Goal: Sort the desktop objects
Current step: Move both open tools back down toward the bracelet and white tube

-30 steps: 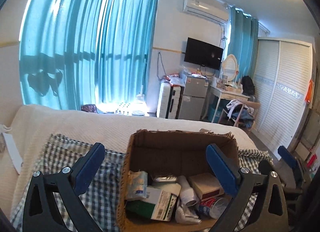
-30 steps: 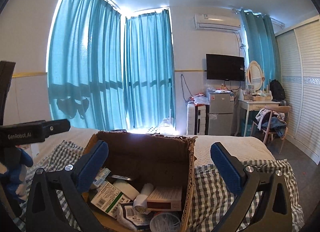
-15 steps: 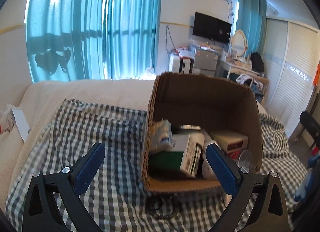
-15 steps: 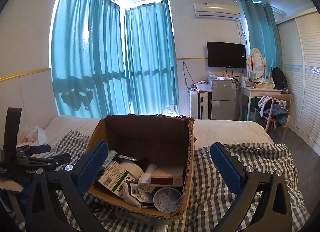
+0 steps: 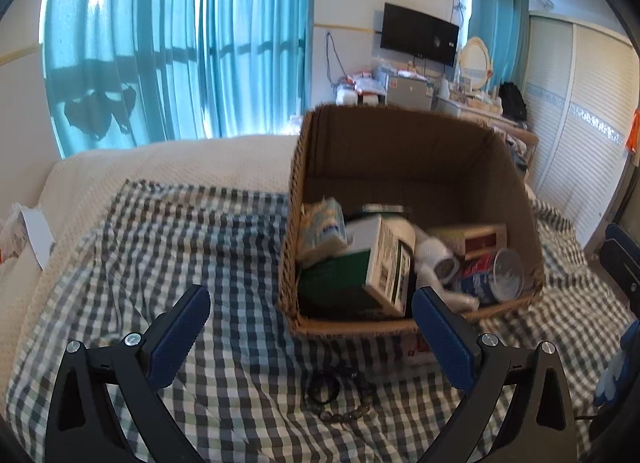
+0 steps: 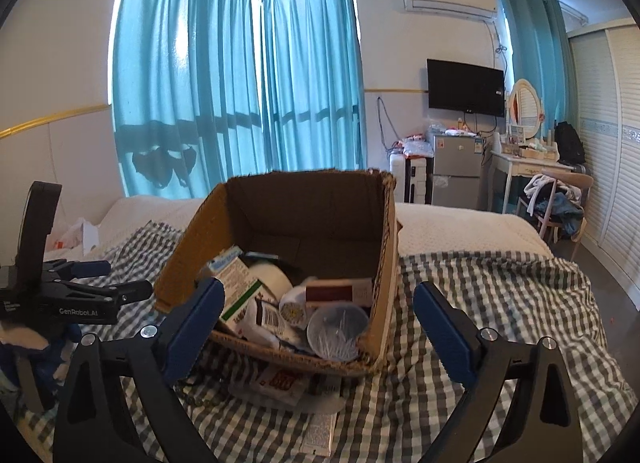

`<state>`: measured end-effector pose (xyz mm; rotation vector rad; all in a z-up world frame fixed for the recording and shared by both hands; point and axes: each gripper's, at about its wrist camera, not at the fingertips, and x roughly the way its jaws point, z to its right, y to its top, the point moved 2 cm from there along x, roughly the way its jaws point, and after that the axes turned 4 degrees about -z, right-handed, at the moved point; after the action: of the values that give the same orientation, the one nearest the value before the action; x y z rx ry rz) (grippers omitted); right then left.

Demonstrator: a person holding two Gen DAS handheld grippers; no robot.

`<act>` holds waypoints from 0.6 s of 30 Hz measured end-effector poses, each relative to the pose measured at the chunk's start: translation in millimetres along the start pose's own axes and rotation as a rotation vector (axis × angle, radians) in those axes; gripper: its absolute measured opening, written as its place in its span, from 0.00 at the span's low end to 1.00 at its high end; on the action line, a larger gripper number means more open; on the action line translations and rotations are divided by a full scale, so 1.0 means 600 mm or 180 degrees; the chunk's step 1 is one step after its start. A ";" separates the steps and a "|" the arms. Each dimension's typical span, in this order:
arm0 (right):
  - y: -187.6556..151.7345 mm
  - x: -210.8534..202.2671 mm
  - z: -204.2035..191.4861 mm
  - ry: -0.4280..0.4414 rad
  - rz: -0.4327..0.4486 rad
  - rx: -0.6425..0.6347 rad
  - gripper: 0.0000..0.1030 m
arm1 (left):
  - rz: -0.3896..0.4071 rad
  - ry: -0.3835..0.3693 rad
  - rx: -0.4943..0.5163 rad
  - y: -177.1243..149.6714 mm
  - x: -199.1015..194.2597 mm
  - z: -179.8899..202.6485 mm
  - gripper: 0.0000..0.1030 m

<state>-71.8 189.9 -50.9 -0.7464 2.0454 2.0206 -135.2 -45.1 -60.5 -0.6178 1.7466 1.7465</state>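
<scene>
The cardboard box [image 5: 412,315] sits on a checked cloth [image 5: 200,247] spread over the bed [image 5: 168,167] — packed with a green-and-white carton [image 5: 384,263], a plastic cup [image 5: 506,273] and small packets. A bead bracelet [image 5: 340,399] lies just before it. The left gripper [image 5: 310,339] and right gripper [image 6: 318,329] are both spread wide, holding nothing.
</scene>
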 end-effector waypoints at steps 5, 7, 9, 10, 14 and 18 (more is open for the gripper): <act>-0.037 0.022 -0.009 0.0056 -0.0184 -0.0014 0.92 | -0.0359 -0.0037 0.0054 -0.043 0.046 0.012 1.00; -0.050 0.028 -0.014 0.0060 -0.0257 -0.0028 0.91 | -0.0452 -0.0068 0.0079 -0.056 0.060 0.017 1.00; -0.059 0.034 -0.018 0.0091 -0.0319 -0.0017 0.90 | -0.0511 -0.0076 0.0091 -0.067 0.072 0.017 1.00; -0.065 0.037 -0.021 0.0102 -0.0359 -0.0026 0.90 | -0.0538 -0.0109 0.0082 -0.073 0.079 0.018 1.00; -0.088 0.049 -0.026 0.0111 -0.0510 -0.0044 0.90 | -0.0706 -0.0178 0.0037 -0.096 0.106 0.020 1.00; -0.121 0.077 -0.025 0.0137 -0.0770 0.0027 0.84 | -0.0916 -0.0241 0.0068 -0.124 0.137 0.031 1.00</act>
<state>-74.5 168.0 -135.5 -0.9908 1.8798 1.8759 -141.8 -22.4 -170.2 -0.7436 1.5381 1.5305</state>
